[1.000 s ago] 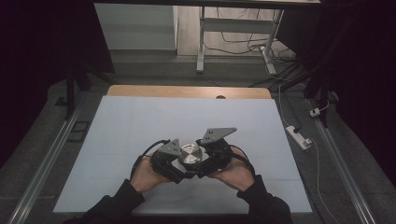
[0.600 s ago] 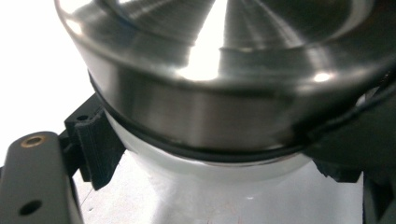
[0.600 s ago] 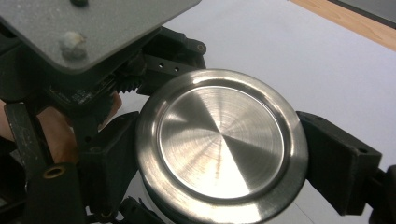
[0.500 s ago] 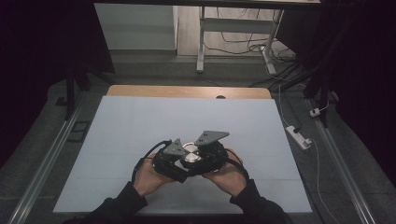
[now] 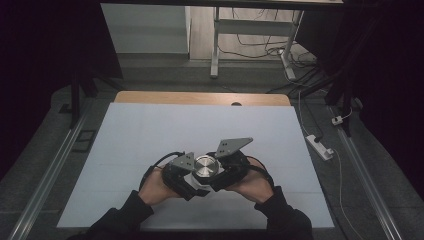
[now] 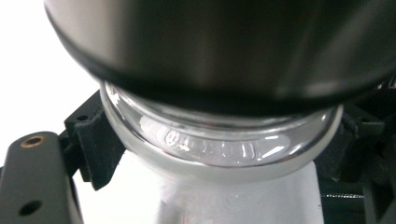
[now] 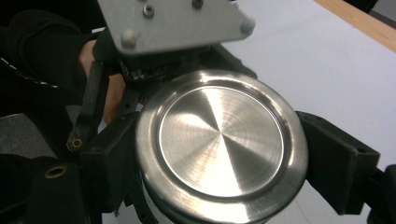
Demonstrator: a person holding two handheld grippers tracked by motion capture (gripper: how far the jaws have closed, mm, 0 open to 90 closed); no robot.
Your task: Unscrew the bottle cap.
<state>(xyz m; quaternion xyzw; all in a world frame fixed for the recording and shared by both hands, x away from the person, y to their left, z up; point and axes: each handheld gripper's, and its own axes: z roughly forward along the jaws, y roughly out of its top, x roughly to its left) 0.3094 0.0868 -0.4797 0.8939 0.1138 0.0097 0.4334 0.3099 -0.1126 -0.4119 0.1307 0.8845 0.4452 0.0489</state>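
Lower centre of the high view: two hands are meeting near the front edge of the white table (image 5: pixel 150 130), each with a gripper, both on one small glass jar (image 6: pixel 219 149) with a round brushed-metal lid (image 5: pixel 206 167). That's the thing being worked, low and just off centre in the frame.

Left gripper (image 5: pixel 186 176): jaws are clamped on the clear glass body below the lid. In the left gripper view the black pads are sitting tight on either side of the glass, the lid's dark rim looming across the top. No change there over the last second; the hand is staying put as the holder.

Right gripper (image 5: pixel 225 167): this is what changed. A second ago its jaws were standing wide beside the lid; they have just been closing and are now clamped on the lid's rim. The right gripper view has a black pad at mid-left and another at mid-right of the frame, both touching the metal edge, lid face up between them.

Judgement: body braced, lid gripped, so the setup for twisting the lid off looks complete; the turn itself looks not yet begun. Slip risk on the smooth metal rim.

Further back: bare table, wooden strip (image 5: pixel 200 98) along its far edge, then cables and a power strip (image 5: pixel 320 146) on the floor at right.
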